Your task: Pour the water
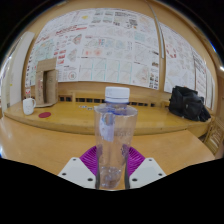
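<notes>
Resting surface: a pale wooden table [40, 140], smooth and lightly glossy, runs out ahead of the fingers toward a wall.
Room: the wall beyond is covered with large white sheets of printed diagrams [105, 45], hung side by side above a wooden ledge.
Bottle: a clear plastic bottle [116, 135] with a white screw cap [117, 94] stands upright between the two fingers; its wall is thin, see-through and slightly ribbed.
Cup: a clear cup-like form seems to overlap the bottle's middle, but I cannot tell it apart from the bottle.
Gripper: the gripper [112, 172] has white fingers with purple pads [93, 158] close on either side of the bottle's lower part; whether both pads press on it I cannot tell.
Other things: a white mug [29, 105] stands far off at the left by the wall, with a small pink disc [45, 115] beside it on the table.
Right side: a black bag [188, 102] sits on the table near the wall, well apart from the bottle.
</notes>
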